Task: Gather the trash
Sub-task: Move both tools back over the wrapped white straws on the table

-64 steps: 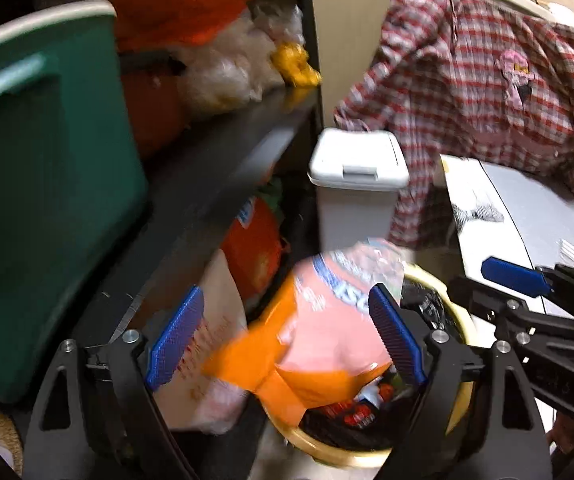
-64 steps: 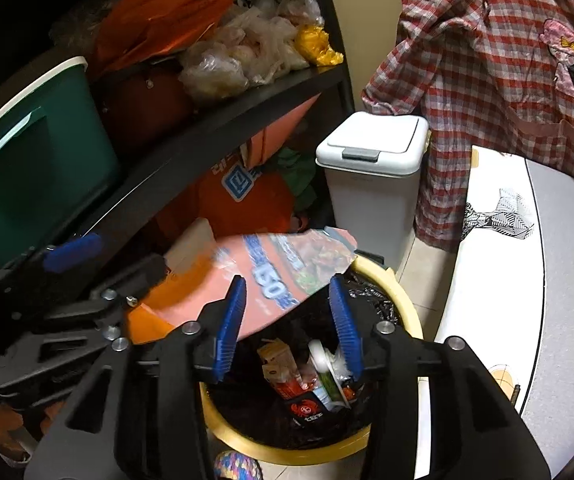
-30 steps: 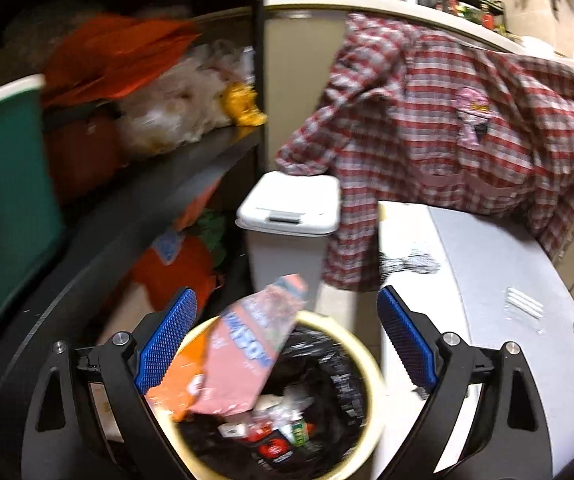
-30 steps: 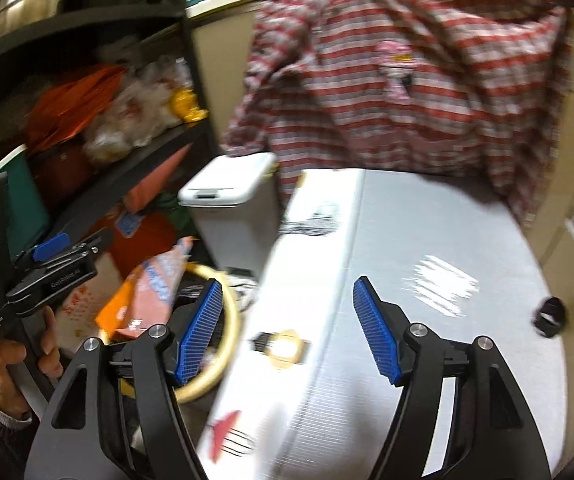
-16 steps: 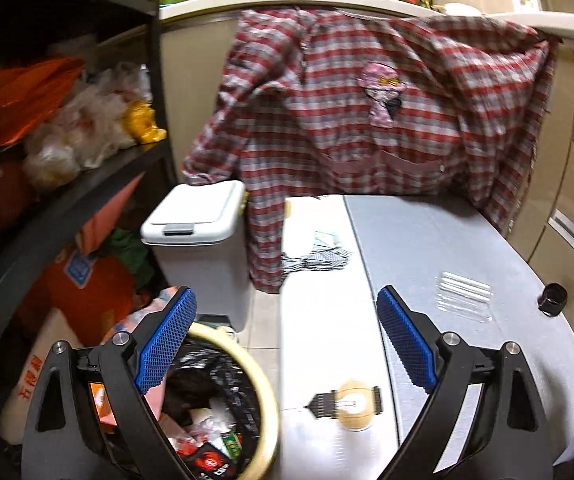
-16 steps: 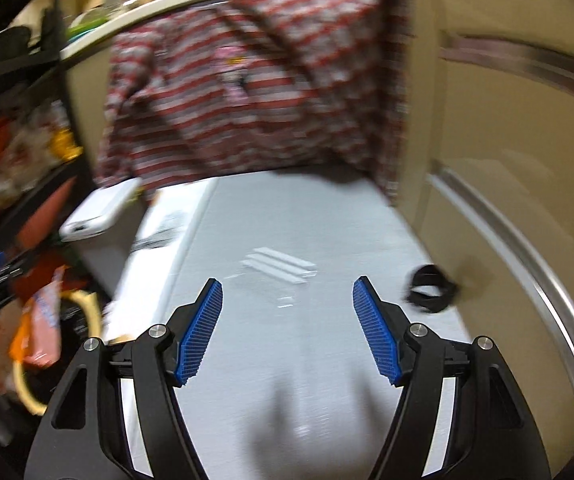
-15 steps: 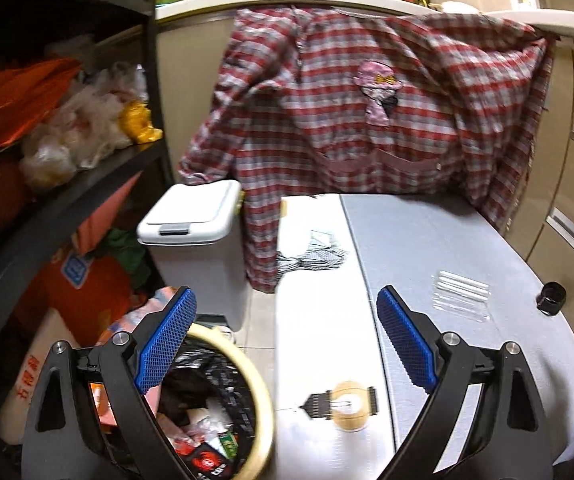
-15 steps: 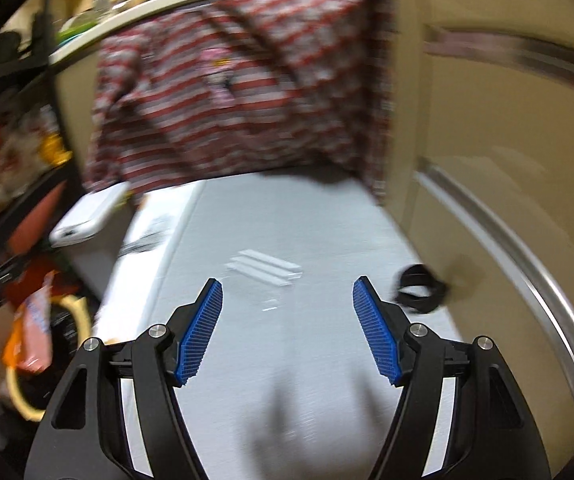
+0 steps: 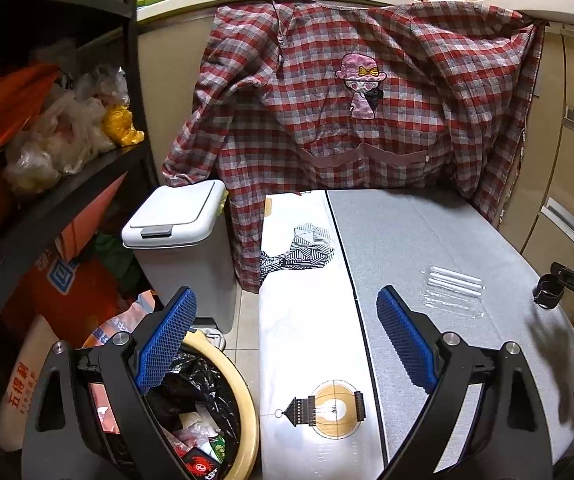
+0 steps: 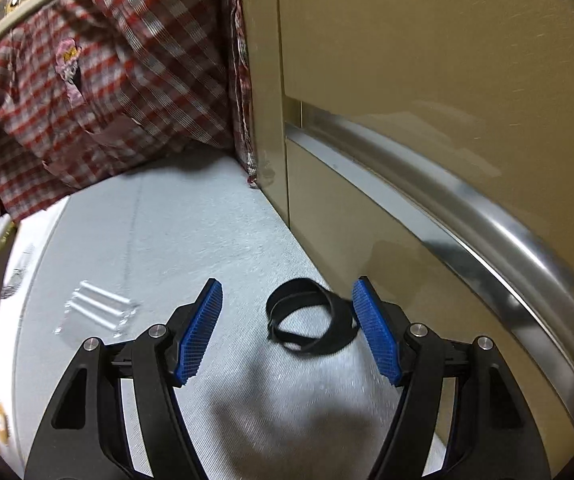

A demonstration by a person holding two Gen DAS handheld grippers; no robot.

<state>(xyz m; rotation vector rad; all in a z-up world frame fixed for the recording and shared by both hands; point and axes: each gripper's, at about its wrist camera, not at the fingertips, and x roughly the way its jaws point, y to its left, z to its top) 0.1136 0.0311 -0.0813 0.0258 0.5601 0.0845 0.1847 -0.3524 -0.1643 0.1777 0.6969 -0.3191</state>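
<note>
Right wrist view: right gripper (image 10: 287, 334) is spread wide, nothing held. A black band loop (image 10: 310, 319) lies on the grey tabletop (image 10: 191, 240) between its blue pads (image 10: 201, 334), nearer the right-hand pad; whether it touches that pad cannot be told. Clear plastic wrapper (image 10: 97, 310) lies at left of frame, well apart from the loop. Beige cabinet front (image 10: 427, 80) with a metal rail fills the right side.

Left wrist view: left gripper (image 9: 287, 342) is wide open and empty, above the tabletop's white edge strip (image 9: 303, 320). Yellow-rimmed trash bin (image 9: 247, 412) with black liner sits at lower left, holding wrappers and scraps. White lidded bin (image 9: 179, 216) stands behind it. Clear wrapper (image 9: 453, 290) is at centre right, black loop (image 9: 547, 290) at far right edge. Red plaid shirt (image 9: 347, 100) hangs across the upper frame.
</note>
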